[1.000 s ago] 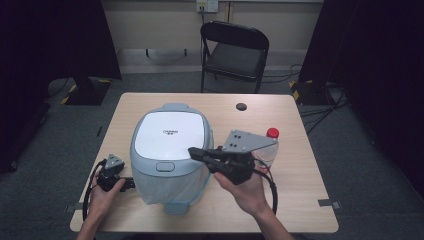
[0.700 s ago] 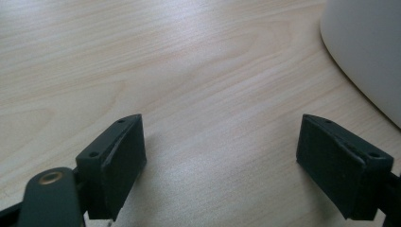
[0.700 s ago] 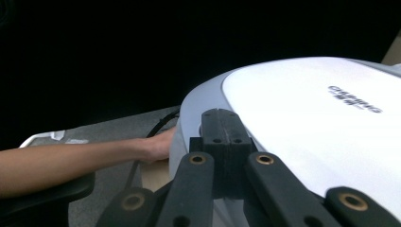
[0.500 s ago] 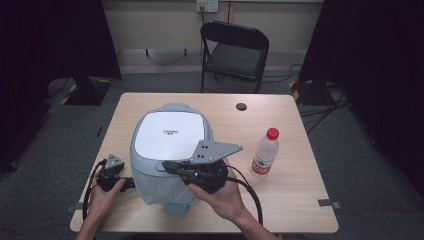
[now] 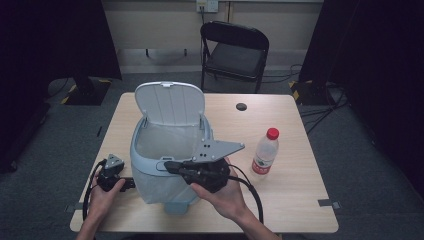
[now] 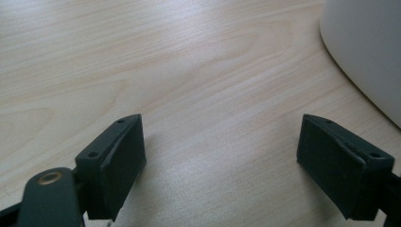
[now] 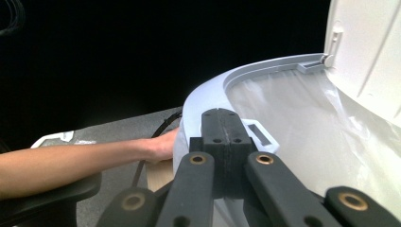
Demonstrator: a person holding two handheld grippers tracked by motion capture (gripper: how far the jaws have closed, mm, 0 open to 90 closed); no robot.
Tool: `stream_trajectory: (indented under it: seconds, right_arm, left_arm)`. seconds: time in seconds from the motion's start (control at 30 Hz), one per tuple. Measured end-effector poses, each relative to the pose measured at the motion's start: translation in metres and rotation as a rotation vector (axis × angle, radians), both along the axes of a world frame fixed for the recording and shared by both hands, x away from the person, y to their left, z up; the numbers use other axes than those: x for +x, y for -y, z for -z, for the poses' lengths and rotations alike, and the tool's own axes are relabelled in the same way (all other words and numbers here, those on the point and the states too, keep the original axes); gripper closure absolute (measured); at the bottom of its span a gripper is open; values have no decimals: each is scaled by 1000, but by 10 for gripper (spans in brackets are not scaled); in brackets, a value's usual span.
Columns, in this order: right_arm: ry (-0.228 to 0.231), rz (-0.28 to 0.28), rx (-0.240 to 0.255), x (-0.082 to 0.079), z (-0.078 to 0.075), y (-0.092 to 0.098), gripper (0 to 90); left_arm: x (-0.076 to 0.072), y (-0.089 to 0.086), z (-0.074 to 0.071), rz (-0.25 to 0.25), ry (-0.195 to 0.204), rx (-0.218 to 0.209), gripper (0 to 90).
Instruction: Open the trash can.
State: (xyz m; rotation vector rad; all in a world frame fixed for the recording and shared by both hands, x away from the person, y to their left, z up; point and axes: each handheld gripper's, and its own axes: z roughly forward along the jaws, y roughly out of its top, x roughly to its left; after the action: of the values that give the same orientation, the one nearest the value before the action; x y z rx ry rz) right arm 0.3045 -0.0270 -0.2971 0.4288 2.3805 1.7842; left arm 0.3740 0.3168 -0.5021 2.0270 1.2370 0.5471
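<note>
Bin lid (image 5: 170, 102) is already up; liner (image 5: 167, 142) exposed. Remaining, by my judgement: load the bottle (image 5: 264, 152).

My right gripper (image 5: 170, 165) sits at the bin (image 5: 165, 187) front rim, jaws pressed together, pinching nothing. My left gripper (image 5: 131, 183) rests near the table (image 5: 300, 200) front-left corner, jaws spread, beside the bin wall. The bottle stands upright toward the right edge, apart from both.

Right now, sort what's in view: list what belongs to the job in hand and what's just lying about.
In the job:
- bin, lined with a clear bag
- its lid, standing open
- right gripper, fingers shut at the bin's front rim
- left gripper, fingers open, beside the bin

Lying about:
- water bottle
- small dark disc
- folding chair
</note>
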Motion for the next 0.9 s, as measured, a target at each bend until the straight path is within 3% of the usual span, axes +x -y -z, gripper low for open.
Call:
stream_trajectory:
  seconds: [0.1,0.3,0.53,0.63,0.67,0.7,0.9]
  right_arm:
    - [8,-3,13,1,0,8,897]
    - [-4,72,45,6,3,36,871]
    - [-10,197,46,11,6,77,840]
    - [-24,249,40,15,15,91,805]
    - [-47,285,26,19,25,99,763]
    - [-47,285,26,19,25,99,763]
    - [-89,375,-35,25,61,116,626]
  left_arm:
    - [0,0,0,-1,1,1,156]
    - [0,0,0,-1,0,-3,155]
    - [2,-1,0,4,-3,-2,142]
    - [2,-1,0,4,-3,-2,142]
    - [2,-1,0,3,-3,-3,143]
    - [2,-1,0,5,-3,-3,143]
    - [2,-1,0,4,-3,-2,142]
